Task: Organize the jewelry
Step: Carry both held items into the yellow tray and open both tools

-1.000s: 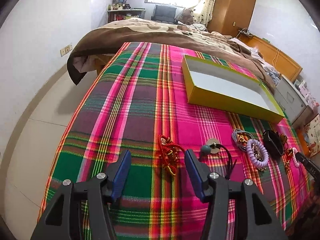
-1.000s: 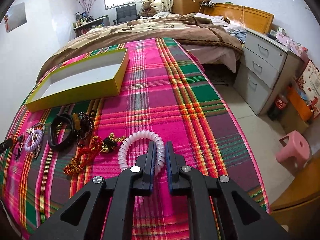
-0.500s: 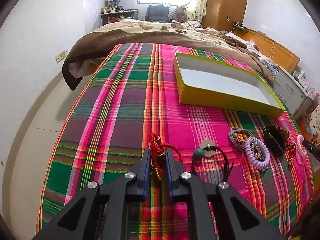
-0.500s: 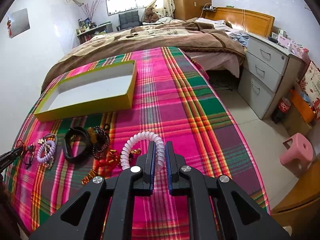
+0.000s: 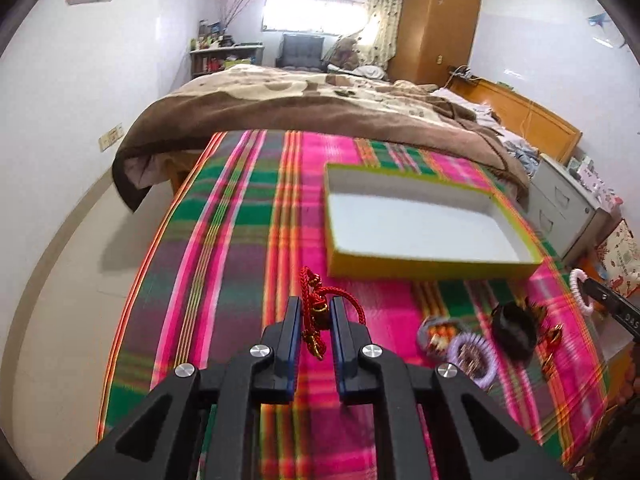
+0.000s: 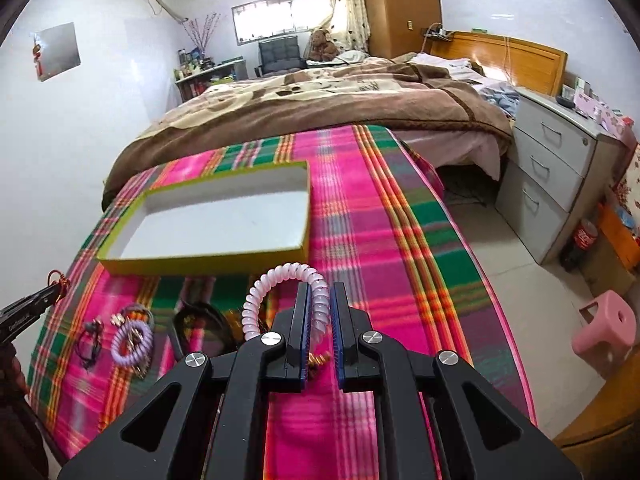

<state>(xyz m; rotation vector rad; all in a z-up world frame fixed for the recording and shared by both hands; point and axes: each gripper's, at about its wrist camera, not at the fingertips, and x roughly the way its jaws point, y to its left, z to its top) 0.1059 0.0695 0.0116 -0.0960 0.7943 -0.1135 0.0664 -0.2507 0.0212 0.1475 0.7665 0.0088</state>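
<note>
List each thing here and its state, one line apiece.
Left gripper: shut on red cord charm, lifted.
Right gripper: shut on pink coil band, lifted.
Yellow box: open, empty.
Purple coil band: lying on blanket.
Black band: lying on blanket.

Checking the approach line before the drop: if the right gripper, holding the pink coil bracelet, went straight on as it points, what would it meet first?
Probably the yellow box: the right gripper, shut on the pink coil bracelet, points near its right corner. Depth is unclear; it might pass over the plaid cloth beside it.
</note>
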